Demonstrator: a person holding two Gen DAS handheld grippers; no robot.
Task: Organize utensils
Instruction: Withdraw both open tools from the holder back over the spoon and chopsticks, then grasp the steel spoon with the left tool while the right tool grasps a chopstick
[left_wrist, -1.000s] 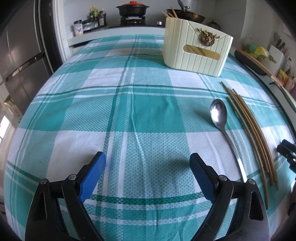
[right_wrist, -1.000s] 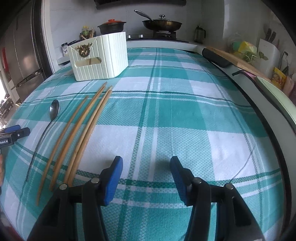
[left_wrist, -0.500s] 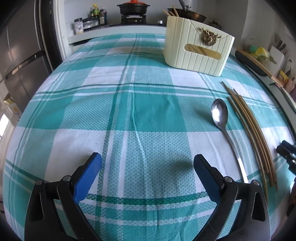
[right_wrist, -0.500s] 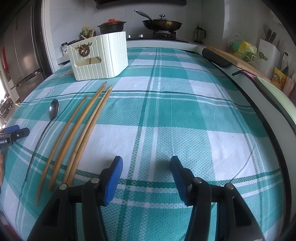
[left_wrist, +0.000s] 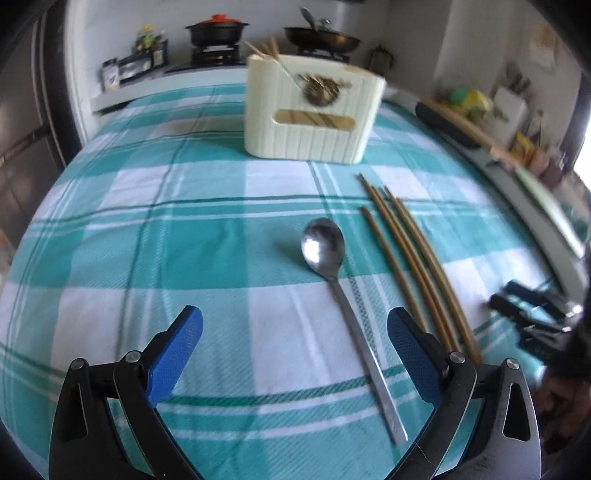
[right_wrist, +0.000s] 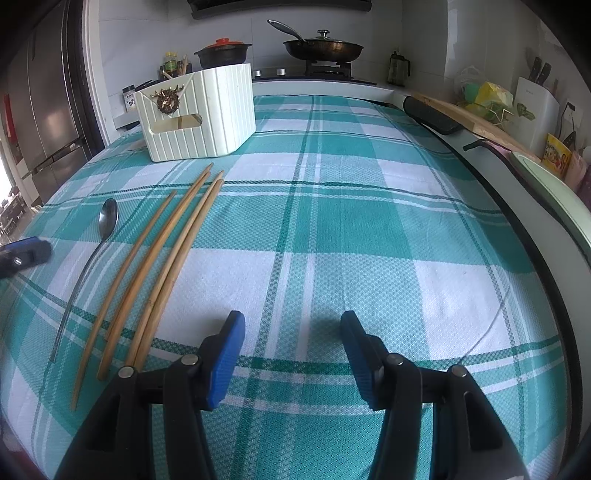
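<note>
left wrist view shows the left claw (left_wrist: 294, 341) spread wide with nothing gripped, hovering over the counter (left_wrist: 207, 258) covered in a teal-and-white checked cloth. taking the spoon (left_wrist: 334, 273) as landmark: it lies flat on the cloth, bowl toward the cream holder (left_wrist: 310, 118), and its handle runs back between the two blue pads (left_wrist: 177, 354), nearer the right-hand pad than the left one, touching neither. just to the right of the spoon lie the chopsticks (left_wrist: 410, 266), four long bamboo sticks side by side; their near ends pass behind the right-hand pad. beyond the spoon's bowl, well apart from it, the cream holder stands upright with a few sticks poking from its top. right wrist view shows the right claw (right_wrist: 291, 350) part open and empty, pads on either side of bare cloth, off to the right of the spoon (right_wrist: 99, 243) with the chopsticks (right_wrist: 159, 258) lying between spoon and claw. the nearest chopstick ends sit just beside its left finger. the left claw's blue tip (right_wrist: 26, 253) shows at the picture's left edge, beside the spoon's bowl.
</note>
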